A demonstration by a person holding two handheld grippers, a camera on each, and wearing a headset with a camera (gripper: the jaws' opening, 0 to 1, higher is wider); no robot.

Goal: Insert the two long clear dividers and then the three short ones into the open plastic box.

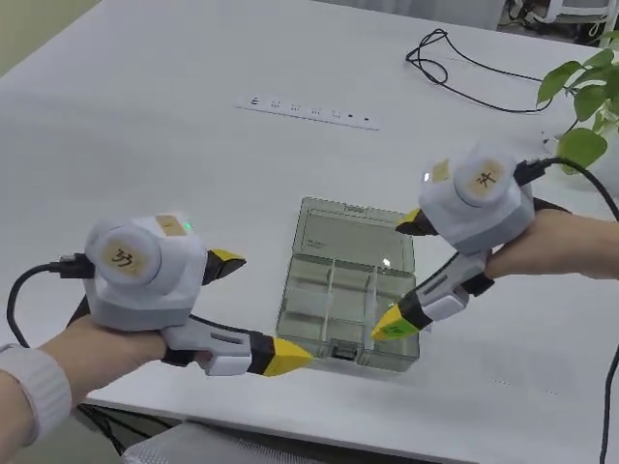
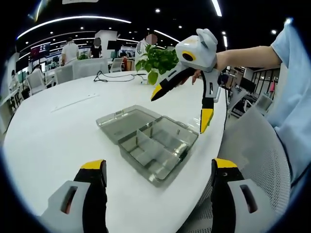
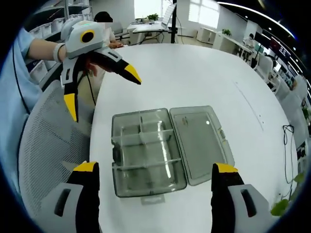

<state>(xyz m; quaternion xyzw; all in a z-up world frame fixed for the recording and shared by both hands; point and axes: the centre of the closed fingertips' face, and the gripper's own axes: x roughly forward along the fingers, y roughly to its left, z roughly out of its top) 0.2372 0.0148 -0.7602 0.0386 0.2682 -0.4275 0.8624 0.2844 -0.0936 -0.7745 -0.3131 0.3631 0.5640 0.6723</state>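
Observation:
A clear plastic box (image 1: 343,324) lies open near the table's front edge, its lid (image 1: 353,230) flat behind it. Clear dividers (image 1: 334,288) stand inside and split it into compartments. My left gripper (image 1: 263,307) hovers open just left of the box with nothing between its yellow tips. The right gripper (image 1: 401,274) hangs open over the box's right side, also holding nothing. The left gripper view has its own jaws (image 2: 158,167) wide apart before the box (image 2: 155,145), with the right gripper (image 2: 181,108) beyond. In the right gripper view the own jaws (image 3: 155,168) frame the box (image 3: 146,150), its dividers (image 3: 146,135) and the left gripper (image 3: 103,92).
A white power strip (image 1: 309,111) lies further back on the white table (image 1: 145,116). A black cable (image 1: 464,68) and a green plant (image 1: 585,97) sit at the back right. A grey mesh chair (image 3: 53,145) stands by the table's near edge.

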